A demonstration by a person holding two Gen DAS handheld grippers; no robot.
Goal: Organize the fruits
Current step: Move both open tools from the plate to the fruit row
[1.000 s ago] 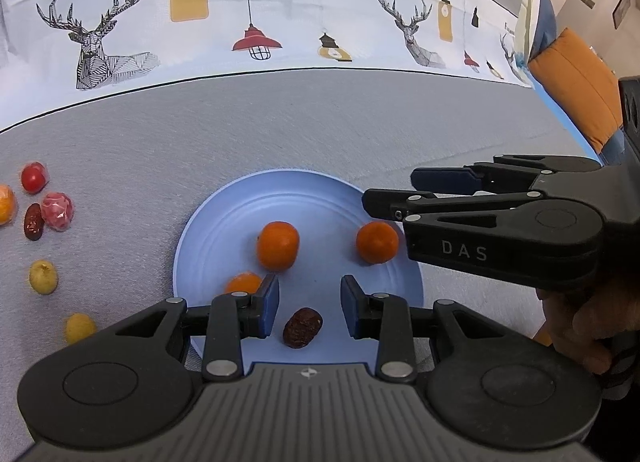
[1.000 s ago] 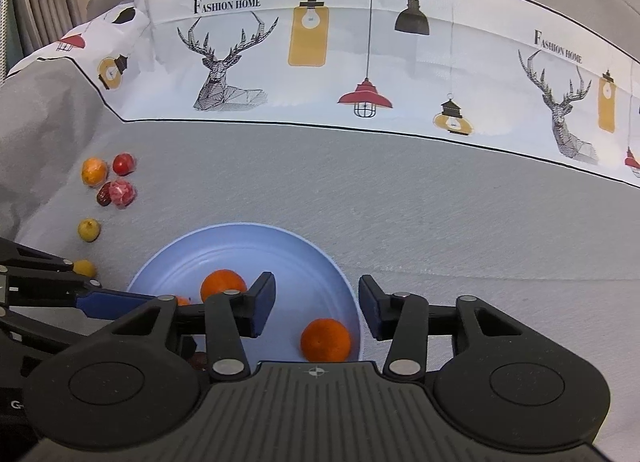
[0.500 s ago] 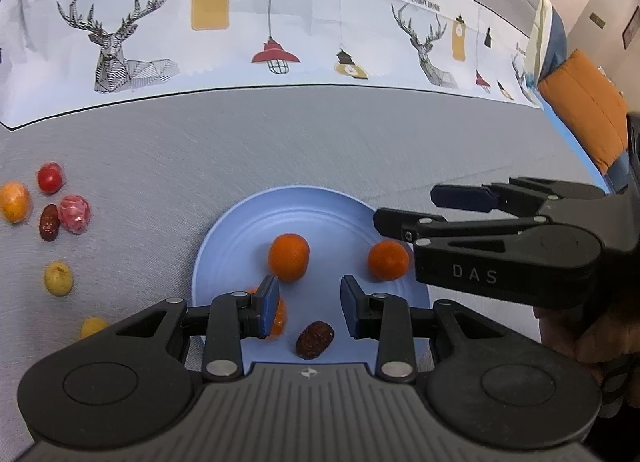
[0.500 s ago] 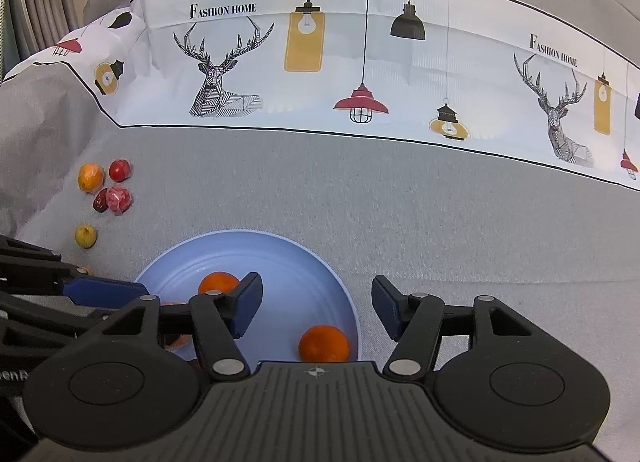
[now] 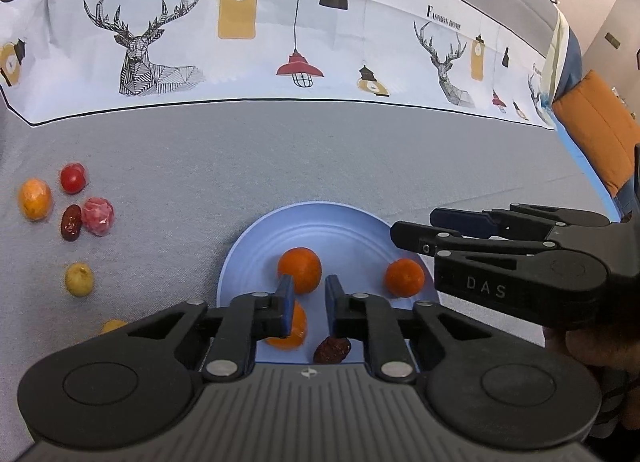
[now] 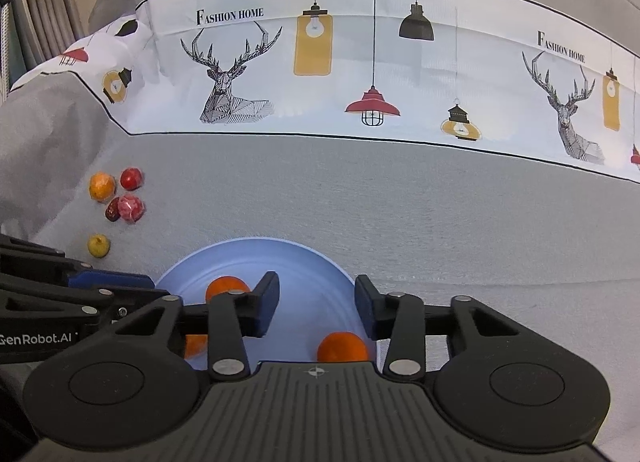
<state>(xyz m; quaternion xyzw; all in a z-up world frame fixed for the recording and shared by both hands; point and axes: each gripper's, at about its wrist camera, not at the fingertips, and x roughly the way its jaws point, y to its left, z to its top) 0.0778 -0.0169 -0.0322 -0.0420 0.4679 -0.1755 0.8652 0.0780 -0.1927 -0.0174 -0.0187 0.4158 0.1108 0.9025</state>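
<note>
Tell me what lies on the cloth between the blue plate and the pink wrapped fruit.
Nothing: in the left wrist view, bare grey cloth runs from the plate to the pink fruit. The right wrist view agrees.

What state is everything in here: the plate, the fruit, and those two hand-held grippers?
Plate: holds three oranges and a date.
Loose fruit: lying on the cloth, left of the plate.
Left hand-held gripper: shut, empty, above the plate.
Right hand-held gripper: jaws closing, nothing between them.
</note>
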